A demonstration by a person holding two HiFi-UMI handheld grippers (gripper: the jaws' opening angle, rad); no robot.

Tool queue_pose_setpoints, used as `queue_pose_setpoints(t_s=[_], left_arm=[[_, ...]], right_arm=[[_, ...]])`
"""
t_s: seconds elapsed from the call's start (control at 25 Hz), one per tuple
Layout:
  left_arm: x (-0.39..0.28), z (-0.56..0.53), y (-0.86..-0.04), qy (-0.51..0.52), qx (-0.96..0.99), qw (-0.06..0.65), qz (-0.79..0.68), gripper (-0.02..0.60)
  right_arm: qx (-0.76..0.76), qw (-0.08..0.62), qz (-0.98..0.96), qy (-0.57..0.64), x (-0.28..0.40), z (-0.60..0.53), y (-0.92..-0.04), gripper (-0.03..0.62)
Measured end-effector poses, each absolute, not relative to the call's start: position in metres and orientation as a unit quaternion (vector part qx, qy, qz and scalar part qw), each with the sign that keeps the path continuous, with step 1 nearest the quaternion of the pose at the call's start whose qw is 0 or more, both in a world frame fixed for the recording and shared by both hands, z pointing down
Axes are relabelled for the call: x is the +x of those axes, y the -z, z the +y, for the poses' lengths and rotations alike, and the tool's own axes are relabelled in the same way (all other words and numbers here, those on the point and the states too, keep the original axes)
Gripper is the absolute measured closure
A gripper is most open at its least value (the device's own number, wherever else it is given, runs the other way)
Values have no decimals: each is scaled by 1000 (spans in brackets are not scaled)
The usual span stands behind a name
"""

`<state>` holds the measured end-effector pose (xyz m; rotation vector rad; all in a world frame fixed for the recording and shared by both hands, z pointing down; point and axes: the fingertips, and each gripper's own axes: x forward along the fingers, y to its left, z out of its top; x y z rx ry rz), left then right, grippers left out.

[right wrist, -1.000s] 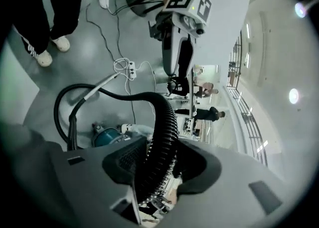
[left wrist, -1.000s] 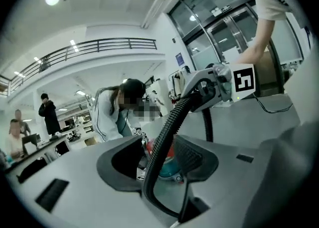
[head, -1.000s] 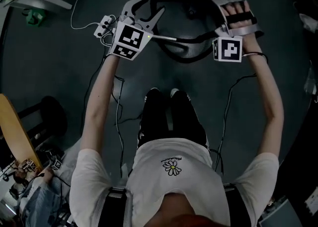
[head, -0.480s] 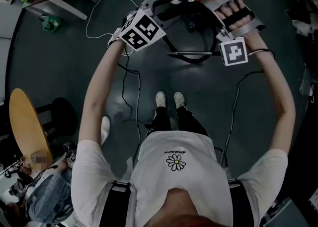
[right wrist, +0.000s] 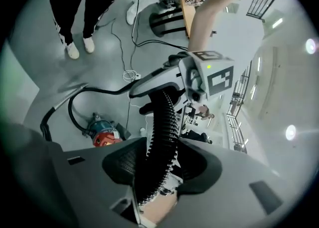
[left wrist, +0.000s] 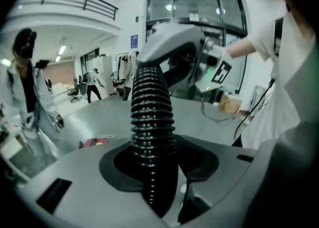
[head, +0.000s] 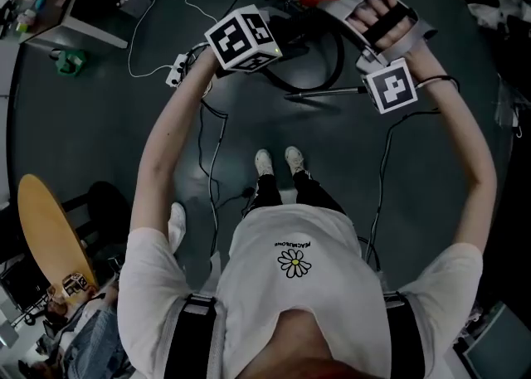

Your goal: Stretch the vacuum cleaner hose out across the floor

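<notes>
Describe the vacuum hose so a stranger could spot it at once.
Find the standing person's white shoes on the dark floor. In front of them, the left gripper and the right gripper are each clamped on the hose, which runs between them. It is thick, black and ribbed, unlike the thin smooth cables on the floor.

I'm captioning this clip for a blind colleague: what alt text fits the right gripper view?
The right gripper is clamped on a black ribbed hose, which runs to the left gripper, also gripping it. A red vacuum cleaner sits on the grey floor beyond.
</notes>
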<state>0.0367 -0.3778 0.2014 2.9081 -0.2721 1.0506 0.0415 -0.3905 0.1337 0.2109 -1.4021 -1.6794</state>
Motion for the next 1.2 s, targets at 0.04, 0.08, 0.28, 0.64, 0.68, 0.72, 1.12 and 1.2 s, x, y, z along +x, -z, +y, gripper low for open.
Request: queue_pose_setpoints(t_s=[0.04, 0.08, 0.28, 0.64, 0.68, 0.72, 1.12, 1.2], left_arm=[[40, -365, -194, -319, 944, 62, -61, 390], [44, -354, -184, -292, 950, 100, -41, 390], [66, -310, -124, -115, 960, 255, 19, 390], [55, -242, -77, 59, 954, 293, -29, 389], [47, -237, -81, 67, 952, 295, -45, 389], [38, -234, -85, 78, 949, 301, -62, 389], [43, -111, -134, 25, 960, 259, -108, 390], [53, -89, -141, 12, 959, 257, -118, 390]], right_arm=[[96, 450, -581, 671, 46, -390, -133, 401], [113, 446, -596, 658, 51, -391, -131, 401], [253, 421, -701, 517, 65, -401, -100, 401], [377, 238, -872, 202, 42, -344, -75, 401], [383, 190, -896, 116, 44, -338, -81, 403], [385, 122, -915, 3, 51, -334, -86, 404], [69, -232, -733, -636, 57, -245, -150, 402], [45, -265, -689, -673, 69, -232, -154, 401]])
